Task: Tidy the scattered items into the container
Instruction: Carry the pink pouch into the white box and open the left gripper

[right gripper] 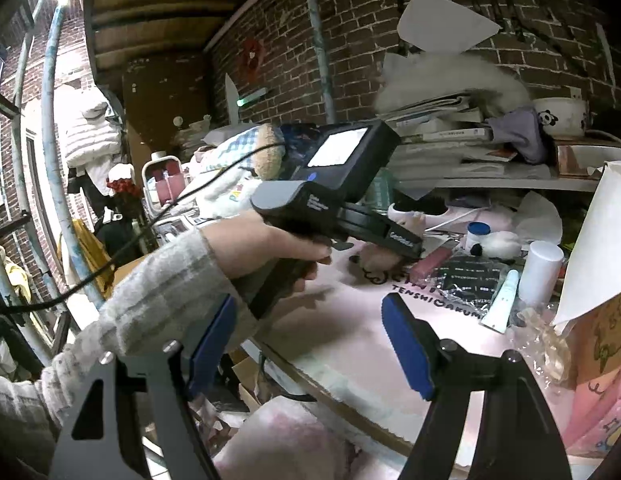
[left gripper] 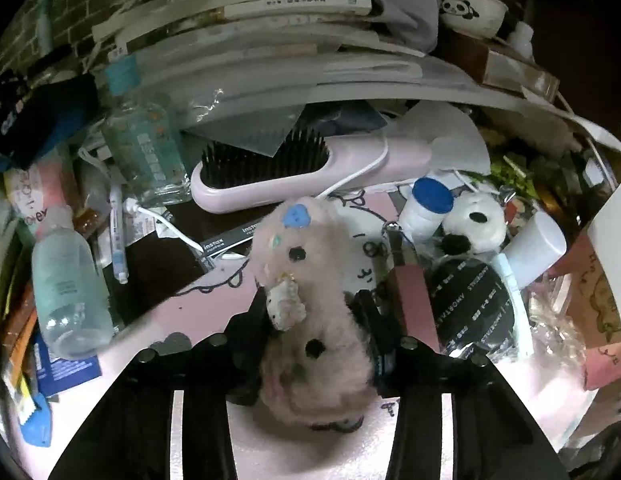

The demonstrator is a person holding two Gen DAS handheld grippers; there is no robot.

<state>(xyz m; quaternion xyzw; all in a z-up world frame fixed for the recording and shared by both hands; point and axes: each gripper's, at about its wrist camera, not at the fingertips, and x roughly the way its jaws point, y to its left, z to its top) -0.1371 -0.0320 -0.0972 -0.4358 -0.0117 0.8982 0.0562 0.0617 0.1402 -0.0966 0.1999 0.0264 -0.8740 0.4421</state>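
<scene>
While the counter [left gripper: 214,300] is buried in clutter under a pink printed mat, the step in hand looks like pick-up: one scattered item is caught, not yet stowed. Largest first: the shelf stack of books and papers [left gripper: 270,40] runs across the back, with a panda bowl [left gripper: 468,10] on top at the right. Below it lies the pink hairbrush [left gripper: 294,176], bristles up, a white cable draped over it. Left of that stands a clear glass bottle [left gripper: 150,152], and a pale plastic bottle [left gripper: 68,288] lies on its side nearer the edge. A black foil pouch [left gripper: 470,304] sits right of centre, a white tube [left gripper: 534,248] just beyond it, a small panda plush [left gripper: 476,224] and a blue-capped jar [left gripper: 428,208] behind.

The left claw [left gripper: 314,320] is clenched on the pink fluffy toy [left gripper: 306,312], fingers pressing into its fur on both sides, low over the mat. The right claw [right gripper: 310,348] hangs spread apart, grasping nothing, off the counter's near edge; the person's sleeve and hand [right gripper: 270,248] working the left tool show beyond it.

No container is clearly identifiable; a white-walled thing at the far right edge may be it, cannot tell. Next move probably calls for lifting the toy clear of the neighbouring pouch, then carrying it to the bin without the soft fur slipping.
</scene>
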